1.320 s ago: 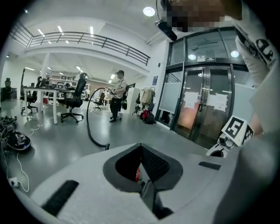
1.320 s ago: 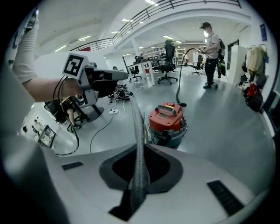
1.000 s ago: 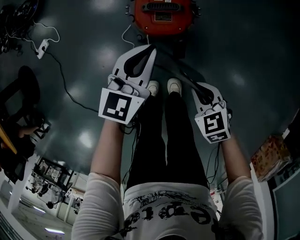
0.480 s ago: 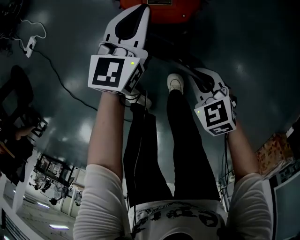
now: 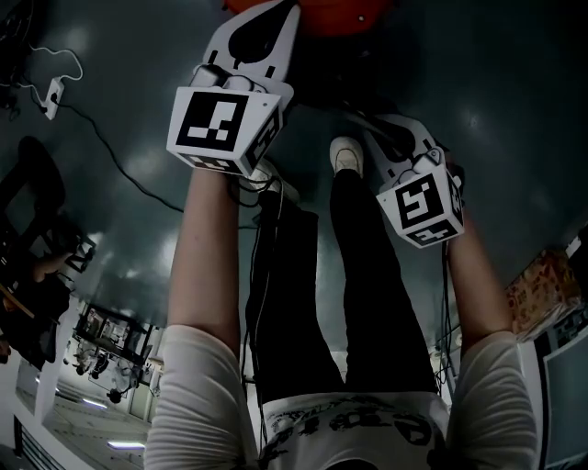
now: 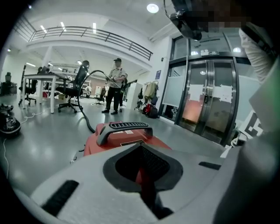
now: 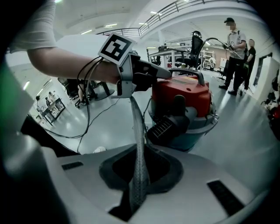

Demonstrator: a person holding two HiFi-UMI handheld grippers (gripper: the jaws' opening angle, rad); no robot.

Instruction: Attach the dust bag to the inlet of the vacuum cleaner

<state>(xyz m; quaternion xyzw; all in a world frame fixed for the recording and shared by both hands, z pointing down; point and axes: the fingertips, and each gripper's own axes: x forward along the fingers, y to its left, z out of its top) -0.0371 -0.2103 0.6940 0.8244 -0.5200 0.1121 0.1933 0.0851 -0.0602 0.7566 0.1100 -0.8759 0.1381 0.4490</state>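
The red vacuum cleaner (image 5: 342, 7) stands on the floor ahead of me, its black handle (image 6: 124, 127) on top and a black inlet port (image 7: 168, 124) on its side. The dust bag (image 7: 138, 148) shows edge-on as a thin grey strip of fabric. It runs from my right gripper (image 7: 138, 194), shut on its lower end, up to my left gripper (image 7: 131, 94), shut on its upper end. In the head view my left gripper (image 5: 287, 13) reaches over the vacuum and my right gripper (image 5: 365, 119) hangs lower right. The bag is lost in shadow there.
A person (image 6: 114, 85) stands at the back holding a black hose (image 6: 85, 118) that trails over the floor. Desks and office chairs (image 6: 65, 85) stand far left, glass doors (image 6: 210, 100) right. A power strip with cable (image 5: 53, 92) lies left; a cardboard box (image 5: 542, 289) sits right.
Both grippers have sunk and closed in on the vacuum, which now sits at the top edge of the head view. My left foot has stepped back.
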